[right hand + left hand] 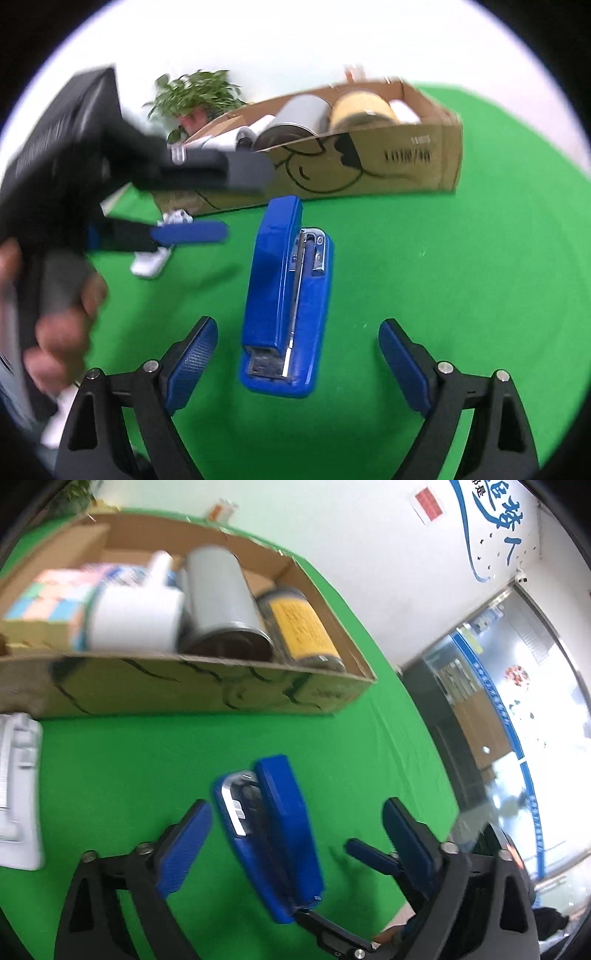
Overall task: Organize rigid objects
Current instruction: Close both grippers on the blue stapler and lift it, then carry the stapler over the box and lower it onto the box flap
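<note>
The step in hand appears to be pickup of the blue stapler (286, 295), which lies on its side on the green table (461, 295), short of the cardboard box (406, 162). Right gripper (297, 354) and left gripper (295, 843) both straddle it, fingers spread wide, touching nothing. Next: one closes across the body and lifts toward the box.

place: office or company lobby | wall: white, with blue painted lettering (495, 528) and a red notice (428, 503) | right edge: glass entrance doors (517, 701) | work surface: green cloth-covered table (461, 280) | far-left corner: potted plant (195, 96)
</note>
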`<action>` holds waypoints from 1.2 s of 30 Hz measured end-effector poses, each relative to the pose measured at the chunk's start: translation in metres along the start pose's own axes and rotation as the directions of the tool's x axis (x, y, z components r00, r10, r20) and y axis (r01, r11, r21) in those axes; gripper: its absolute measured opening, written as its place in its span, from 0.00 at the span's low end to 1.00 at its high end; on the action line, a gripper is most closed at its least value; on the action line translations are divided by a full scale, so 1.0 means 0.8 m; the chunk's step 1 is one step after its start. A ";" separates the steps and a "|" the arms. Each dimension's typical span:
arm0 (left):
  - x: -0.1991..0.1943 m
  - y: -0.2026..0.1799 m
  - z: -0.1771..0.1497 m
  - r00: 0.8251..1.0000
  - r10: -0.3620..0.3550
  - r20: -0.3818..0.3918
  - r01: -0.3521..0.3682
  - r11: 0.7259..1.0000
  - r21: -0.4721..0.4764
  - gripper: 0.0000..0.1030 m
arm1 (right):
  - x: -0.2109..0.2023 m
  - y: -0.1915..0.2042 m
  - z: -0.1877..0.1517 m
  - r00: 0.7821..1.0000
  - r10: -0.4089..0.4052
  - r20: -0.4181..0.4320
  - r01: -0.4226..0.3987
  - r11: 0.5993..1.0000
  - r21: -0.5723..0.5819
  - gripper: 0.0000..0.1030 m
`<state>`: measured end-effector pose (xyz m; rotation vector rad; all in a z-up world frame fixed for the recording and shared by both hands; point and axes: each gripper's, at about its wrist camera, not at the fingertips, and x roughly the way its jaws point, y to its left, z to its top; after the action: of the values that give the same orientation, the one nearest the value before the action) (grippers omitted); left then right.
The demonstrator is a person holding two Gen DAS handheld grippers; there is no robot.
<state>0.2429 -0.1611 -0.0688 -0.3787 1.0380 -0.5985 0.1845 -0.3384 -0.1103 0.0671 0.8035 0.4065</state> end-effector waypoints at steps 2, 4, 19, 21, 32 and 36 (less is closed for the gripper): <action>-0.009 0.004 -0.004 0.999 0.028 0.020 -0.028 1.000 -0.004 0.98 | -0.007 0.007 -0.018 0.999 -0.046 0.026 0.048 0.996 -0.069 0.87; -0.018 0.014 -0.011 0.999 0.035 0.019 -0.035 0.999 -0.020 0.98 | -0.001 0.010 -0.023 0.998 -0.062 0.031 0.066 0.990 -0.127 0.87; -0.017 0.081 -0.051 0.996 -0.068 -0.050 0.059 0.984 -0.167 0.98 | 0.041 0.034 -0.009 0.987 -0.162 -0.017 0.156 0.972 -0.177 0.58; -0.006 0.080 -0.052 0.994 -0.085 -0.075 0.072 0.984 -0.164 0.98 | 0.041 0.030 -0.008 0.984 -0.178 -0.017 0.172 0.969 -0.175 0.53; 0.057 0.054 -0.041 0.974 -0.156 -0.165 0.132 0.980 -0.147 0.97 | 0.031 -0.014 0.009 0.998 0.004 -0.066 0.001 0.997 0.077 0.53; 0.070 0.040 -0.042 0.962 -0.190 -0.195 0.160 0.974 -0.158 0.93 | 0.032 -0.023 0.009 0.994 0.070 -0.079 -0.060 0.991 0.120 0.53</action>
<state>0.2432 -0.1716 -0.1412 -0.5449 1.2612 -0.7374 0.2112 -0.3449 -0.1267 0.1876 0.9087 0.4254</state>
